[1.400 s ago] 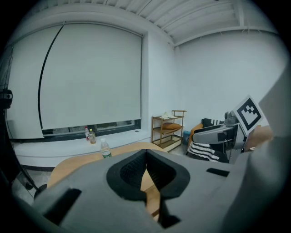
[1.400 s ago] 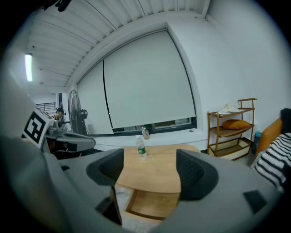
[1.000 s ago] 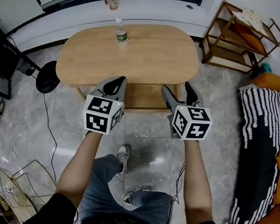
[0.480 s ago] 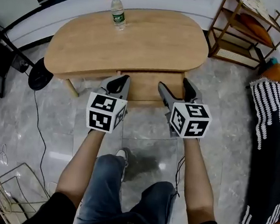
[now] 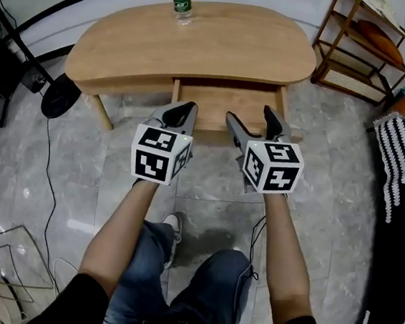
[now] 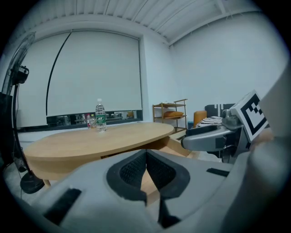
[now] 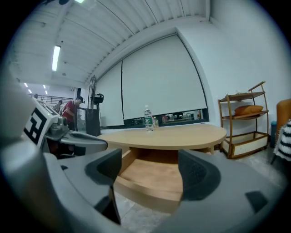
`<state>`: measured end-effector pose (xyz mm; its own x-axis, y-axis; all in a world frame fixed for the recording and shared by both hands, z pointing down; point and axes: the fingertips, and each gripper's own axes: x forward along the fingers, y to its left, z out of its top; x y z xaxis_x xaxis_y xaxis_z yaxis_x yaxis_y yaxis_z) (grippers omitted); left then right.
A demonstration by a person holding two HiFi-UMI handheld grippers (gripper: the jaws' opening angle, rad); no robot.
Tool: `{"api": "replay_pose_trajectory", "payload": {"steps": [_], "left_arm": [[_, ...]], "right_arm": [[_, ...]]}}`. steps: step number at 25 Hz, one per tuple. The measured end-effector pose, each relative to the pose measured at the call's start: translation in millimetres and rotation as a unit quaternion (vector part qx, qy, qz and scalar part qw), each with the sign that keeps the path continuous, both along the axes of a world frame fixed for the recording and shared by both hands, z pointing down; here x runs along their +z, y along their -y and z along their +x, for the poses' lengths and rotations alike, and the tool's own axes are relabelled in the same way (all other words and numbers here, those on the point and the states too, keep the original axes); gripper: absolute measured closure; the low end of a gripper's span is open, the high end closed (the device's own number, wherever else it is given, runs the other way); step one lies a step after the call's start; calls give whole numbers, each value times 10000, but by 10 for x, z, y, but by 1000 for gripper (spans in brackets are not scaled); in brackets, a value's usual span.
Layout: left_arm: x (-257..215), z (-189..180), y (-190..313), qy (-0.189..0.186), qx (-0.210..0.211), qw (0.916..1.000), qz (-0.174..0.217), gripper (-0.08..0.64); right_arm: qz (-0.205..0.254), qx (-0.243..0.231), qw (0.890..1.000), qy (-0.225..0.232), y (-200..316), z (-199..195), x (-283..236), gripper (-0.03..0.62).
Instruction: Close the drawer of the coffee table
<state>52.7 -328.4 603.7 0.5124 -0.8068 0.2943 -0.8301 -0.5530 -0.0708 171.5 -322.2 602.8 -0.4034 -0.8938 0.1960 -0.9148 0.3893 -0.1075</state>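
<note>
Head view, with both gripper views. The oval wooden surface (image 5: 129,42) of the coffee table runs across the top of the head view. The drawer (image 5: 216,98) stands pulled out from under its near edge, towards the person. We see its bare wooden floor and its two side walls, with nothing inside.

The left gripper (image 5: 184,109) is held just in front of the left part of the drawer front. Its fingers are closed tip to tip and nothing lies between them. In the left gripper view the dark pads meet in a narrow V, with the drawer's wood showing behind them.

The right gripper (image 5: 250,116) is held level with it, before the right part of the drawer front. Its fingers stand wide apart and grip nothing. In the right gripper view the open drawer fills the gap between them, and its front board lies beyond the tips and apart from them.

Each gripper carries its marker cube nearest the camera, and a bare forearm leads back from each. A clear water bottle (image 5: 180,1) with a green label stands upright on the far side of the surface. A wooden shelf rack (image 5: 372,50) stands at right on the grey marble floor (image 5: 114,184). A black-and-white striped textile (image 5: 402,179) lies near the right edge, and a black round base (image 5: 60,96) sits at left.
</note>
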Motion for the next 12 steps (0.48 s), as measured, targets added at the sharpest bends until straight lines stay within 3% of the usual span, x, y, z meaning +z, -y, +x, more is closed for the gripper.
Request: {"api": "replay_pose_trajectory", "payload": {"steps": [7, 12], "left_arm": [[118, -143, -132, -82, -188, 9998, 22, 557], [115, 45, -189, -43, -20, 9998, 170, 557]], "right_arm": [[23, 20, 9999, 147, -188, -63, 200, 215], [-55, 129, 9982, 583, -309, -68, 427, 202]]}}
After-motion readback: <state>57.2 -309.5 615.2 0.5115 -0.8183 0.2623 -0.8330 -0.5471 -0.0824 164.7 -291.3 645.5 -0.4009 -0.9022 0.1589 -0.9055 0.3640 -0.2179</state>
